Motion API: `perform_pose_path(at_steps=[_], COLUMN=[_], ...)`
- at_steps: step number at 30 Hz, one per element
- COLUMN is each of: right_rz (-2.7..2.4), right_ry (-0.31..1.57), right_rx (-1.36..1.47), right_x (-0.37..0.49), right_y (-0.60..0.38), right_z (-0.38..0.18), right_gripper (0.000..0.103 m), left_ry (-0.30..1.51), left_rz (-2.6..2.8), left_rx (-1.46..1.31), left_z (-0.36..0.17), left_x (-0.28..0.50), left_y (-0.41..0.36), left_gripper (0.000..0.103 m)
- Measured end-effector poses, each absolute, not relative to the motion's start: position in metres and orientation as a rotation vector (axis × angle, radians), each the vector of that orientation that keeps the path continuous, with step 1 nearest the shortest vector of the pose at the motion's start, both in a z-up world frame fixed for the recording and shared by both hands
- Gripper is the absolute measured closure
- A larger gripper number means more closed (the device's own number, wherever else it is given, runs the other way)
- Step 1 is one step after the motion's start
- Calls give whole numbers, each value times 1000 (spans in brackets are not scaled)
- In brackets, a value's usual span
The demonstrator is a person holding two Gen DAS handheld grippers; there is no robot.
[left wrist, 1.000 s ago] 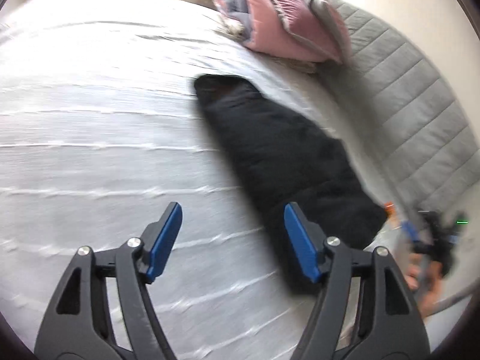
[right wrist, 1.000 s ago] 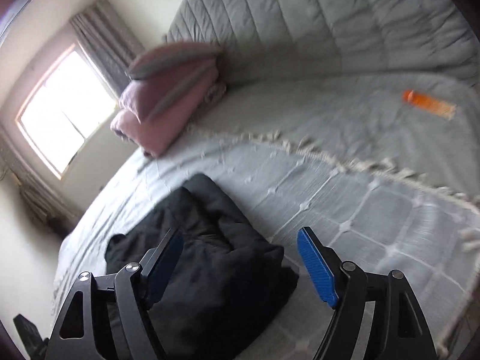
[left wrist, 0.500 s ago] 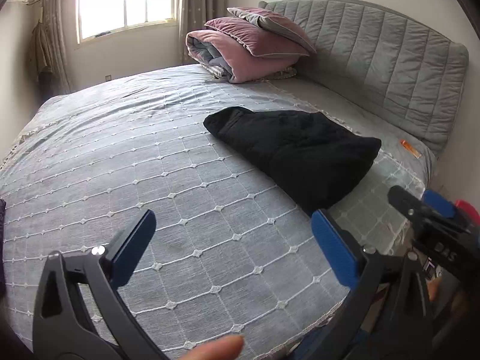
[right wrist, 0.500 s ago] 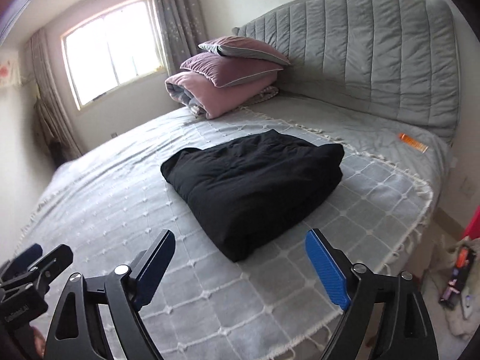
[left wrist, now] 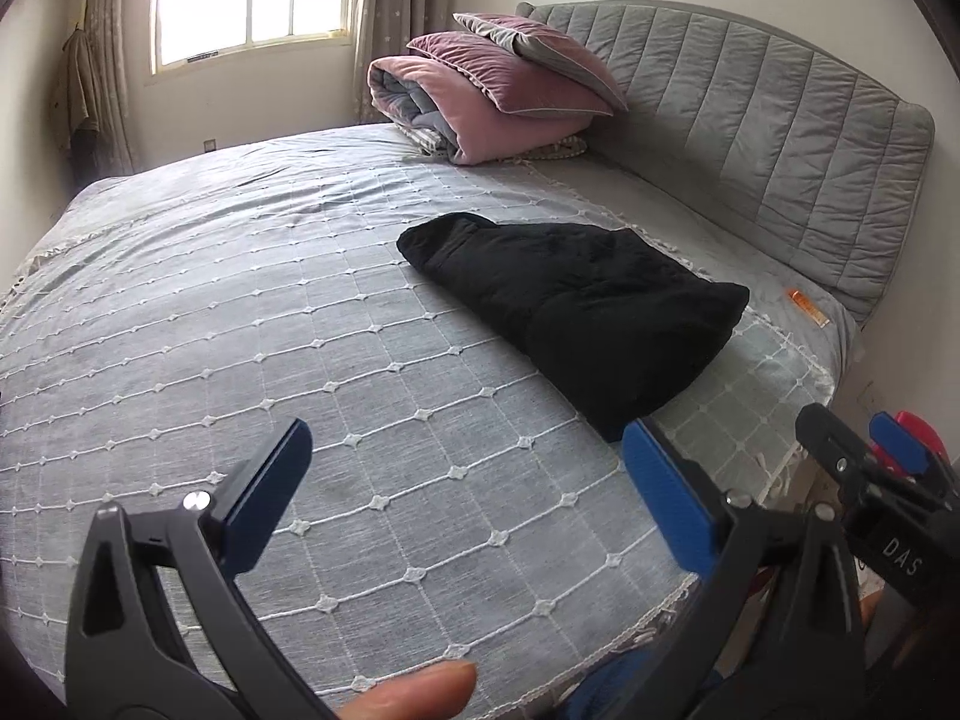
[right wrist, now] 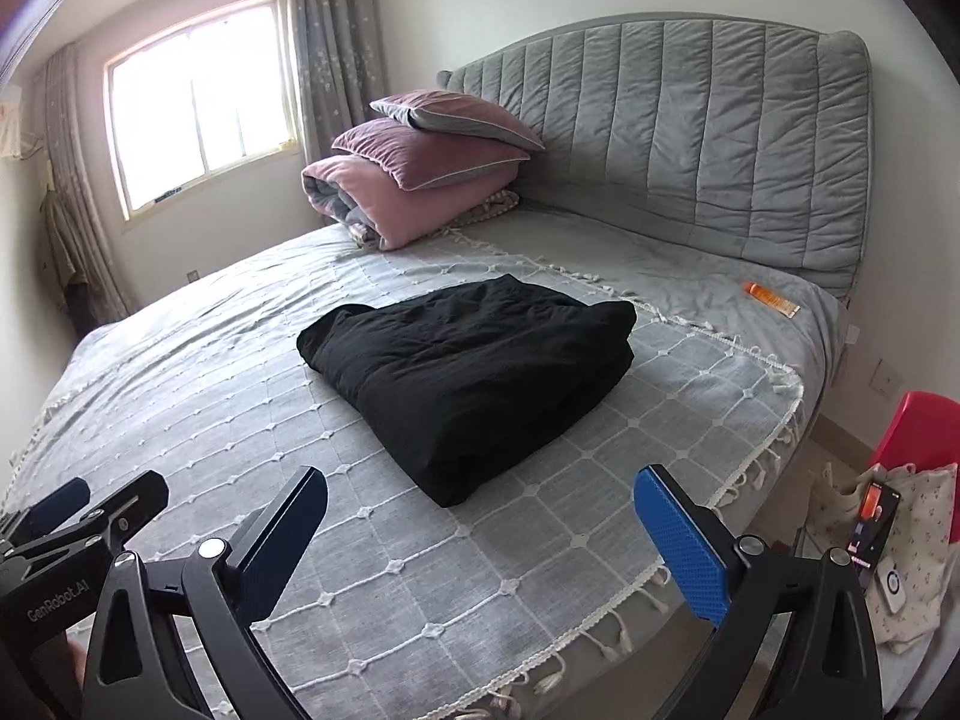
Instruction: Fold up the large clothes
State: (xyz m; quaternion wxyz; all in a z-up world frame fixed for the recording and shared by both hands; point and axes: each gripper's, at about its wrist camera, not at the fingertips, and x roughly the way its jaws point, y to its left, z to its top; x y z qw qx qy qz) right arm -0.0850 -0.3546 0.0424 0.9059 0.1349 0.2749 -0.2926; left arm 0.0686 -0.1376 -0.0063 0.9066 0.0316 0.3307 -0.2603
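Observation:
A black garment lies folded into a thick bundle on the grey bedspread; it also shows in the right wrist view. My left gripper is open and empty, held back over the bed's near edge, well short of the garment. My right gripper is open and empty too, near the bed's front edge with the garment beyond its fingertips. The right gripper shows at the right of the left wrist view, and the left gripper at the left of the right wrist view.
Pink folded bedding and pillows are stacked at the head of the bed by the grey padded headboard. An orange tube lies near the headboard. A red stool and floral cloth with devices stand beside the bed.
Both grippers have pulled back and up from the black garment toward the bed's edge, leaving it folded on the bedspread. Both stay open.

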Motion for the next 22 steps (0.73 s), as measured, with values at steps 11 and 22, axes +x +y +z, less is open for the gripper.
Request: perform_pose_path(at_steps=[11, 22], right_rz=[-609, -623], right_ry=[585, 601], right_rx=[285, 281], right_x=[-87, -87], right_y=[-354, -356], right_z=[39, 34], right_gripper=[0, 0], left_ry=[698, 698], left_rz=[-565, -590], left_rx=[78, 94], left_z=[-10, -12], left_x=[68, 65], left_y=[-147, -153], left_gripper=[0, 0])
